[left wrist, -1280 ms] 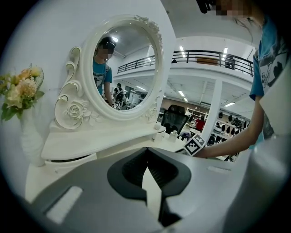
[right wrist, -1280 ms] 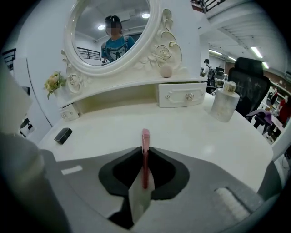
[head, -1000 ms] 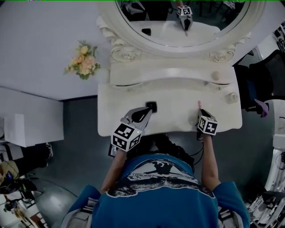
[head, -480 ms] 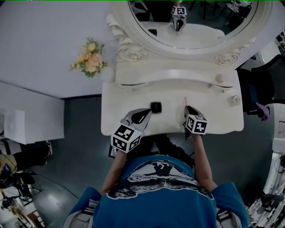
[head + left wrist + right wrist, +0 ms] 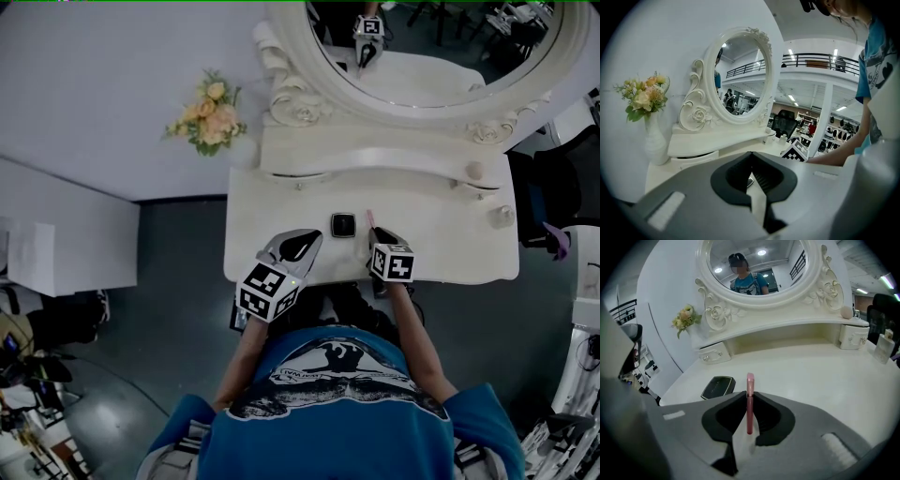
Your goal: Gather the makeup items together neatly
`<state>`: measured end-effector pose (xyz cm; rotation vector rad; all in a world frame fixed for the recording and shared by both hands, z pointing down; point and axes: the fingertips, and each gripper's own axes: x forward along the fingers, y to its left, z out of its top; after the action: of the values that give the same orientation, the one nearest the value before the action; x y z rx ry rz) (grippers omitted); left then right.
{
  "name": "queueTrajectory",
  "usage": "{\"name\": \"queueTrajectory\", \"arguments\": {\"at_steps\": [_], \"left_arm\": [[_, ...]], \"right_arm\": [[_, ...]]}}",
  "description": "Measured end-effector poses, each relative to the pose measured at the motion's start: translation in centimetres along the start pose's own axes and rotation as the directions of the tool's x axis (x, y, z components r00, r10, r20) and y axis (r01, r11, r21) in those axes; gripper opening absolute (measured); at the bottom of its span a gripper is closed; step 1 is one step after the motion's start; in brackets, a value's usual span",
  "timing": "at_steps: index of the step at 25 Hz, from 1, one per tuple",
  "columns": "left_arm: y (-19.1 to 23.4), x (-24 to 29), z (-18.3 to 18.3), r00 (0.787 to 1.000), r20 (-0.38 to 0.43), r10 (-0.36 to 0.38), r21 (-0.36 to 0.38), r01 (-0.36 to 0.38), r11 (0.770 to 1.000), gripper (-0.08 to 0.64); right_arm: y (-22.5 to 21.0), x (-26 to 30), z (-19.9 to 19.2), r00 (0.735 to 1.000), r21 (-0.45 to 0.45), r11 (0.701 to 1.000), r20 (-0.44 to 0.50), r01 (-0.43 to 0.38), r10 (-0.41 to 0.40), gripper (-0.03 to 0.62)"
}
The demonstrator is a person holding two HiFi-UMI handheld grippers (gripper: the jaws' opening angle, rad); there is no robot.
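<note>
A slim pink makeup stick stands upright between the jaws of my right gripper, which is shut on it. In the head view that gripper hovers over the white dressing table, with the stick's tip just right of a black square compact. The compact lies flat on the tabletop, ahead and left of the stick. My left gripper rests near the table's front edge, left of the compact. Its jaws are shut with nothing between them.
An oval mirror in a carved white frame stands at the back of the table. A vase of flowers sits at the back left corner. A small drawer box and a clear bottle stand at the right end.
My right gripper has carried the pink stick leftward across the table, from the right side to right beside the compact. The left gripper has stayed put.
</note>
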<state>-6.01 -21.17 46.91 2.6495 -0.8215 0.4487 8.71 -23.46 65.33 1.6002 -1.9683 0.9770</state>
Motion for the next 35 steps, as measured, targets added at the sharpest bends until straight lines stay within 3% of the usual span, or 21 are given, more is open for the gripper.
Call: {"name": "queueTrajectory", "arguments": {"at_steps": [9, 14, 21, 35], "left_arm": [[1.7, -1.7, -0.4, 1.0, 0.007, 0.008, -0.004, -0.008, 1.0, 0.014], [1.8, -1.9, -0.4, 1.0, 0.01, -0.008, -0.001, 0.008, 1.0, 0.014], [1.8, -1.7, -0.2, 1.0, 0.011, -0.028, -0.001, 0.028, 1.0, 0.014], [-0.1, 1.5, 0.4, 0.996, -0.01, -0.085, -0.003, 0.085, 0.996, 0.014]], "right_arm": [[0.4, 1.1, -1.4, 0.997, -0.02, 0.997, -0.019, 0.077, -0.077, 0.049], [0.1, 0.7, -1.4, 0.995, 0.025, 0.995, -0.022, 0.102, -0.101, 0.052], [0.6, 0.4, -1.0, 1.0, 0.15, 0.988, -0.004, 0.031, -0.031, 0.117], [-3.1, -3.5, 3.6, 0.995, 0.082, 0.997, 0.104, -0.012, 0.004, 0.133]]}}
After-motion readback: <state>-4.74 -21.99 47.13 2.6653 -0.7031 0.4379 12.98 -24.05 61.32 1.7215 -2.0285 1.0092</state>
